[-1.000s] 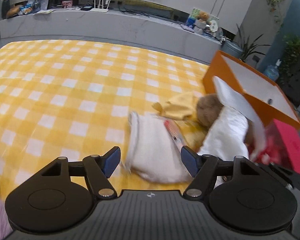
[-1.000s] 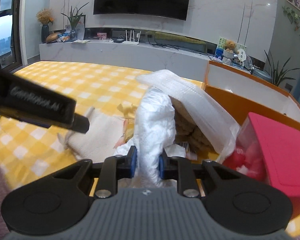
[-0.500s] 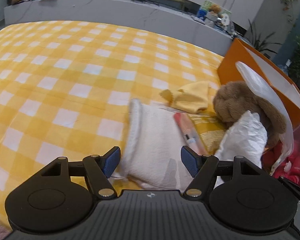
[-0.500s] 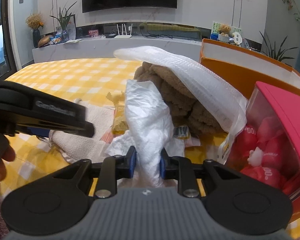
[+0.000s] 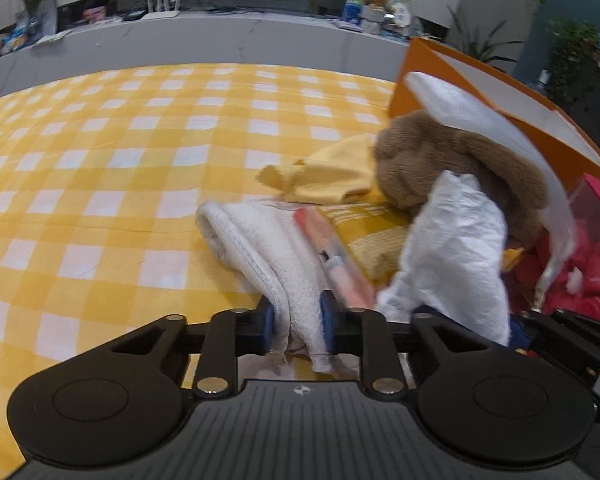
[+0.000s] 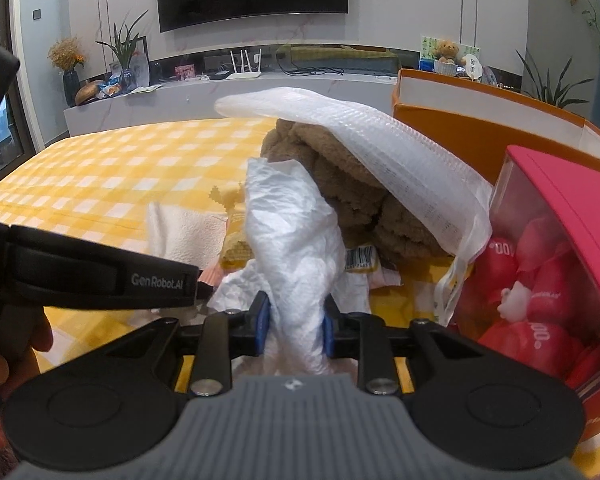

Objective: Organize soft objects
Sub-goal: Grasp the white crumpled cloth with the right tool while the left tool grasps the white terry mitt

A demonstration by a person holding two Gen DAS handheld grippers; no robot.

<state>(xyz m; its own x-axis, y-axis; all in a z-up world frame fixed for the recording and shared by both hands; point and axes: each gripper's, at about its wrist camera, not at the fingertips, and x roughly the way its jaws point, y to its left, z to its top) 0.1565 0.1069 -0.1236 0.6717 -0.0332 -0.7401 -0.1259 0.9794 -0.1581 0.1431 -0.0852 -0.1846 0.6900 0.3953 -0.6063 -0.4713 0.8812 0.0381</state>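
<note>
My left gripper (image 5: 296,320) is shut on the near end of a folded white towel (image 5: 260,248) that lies on the yellow checked cloth (image 5: 100,168). My right gripper (image 6: 294,322) is shut on a crumpled white plastic bag (image 6: 296,236), which also shows in the left wrist view (image 5: 456,252). Behind the bag sits a brown plush toy (image 6: 340,192) under a clear ribbed plastic sheet (image 6: 400,156). A yellow cloth (image 5: 332,172) and a yellow packet (image 5: 376,236) lie beside the towel. The left gripper's body (image 6: 100,276) crosses the right wrist view.
An orange box (image 6: 480,128) stands at the right behind the pile. A pink-lidded clear box with red items (image 6: 548,248) is at the near right. A pink tube-like packet (image 5: 332,256) rests on the towel. A grey TV bench (image 6: 220,96) runs along the far wall.
My left gripper moved forward and closed on the towel's near end; it was open before. My right gripper still holds the white bag and has barely moved.
</note>
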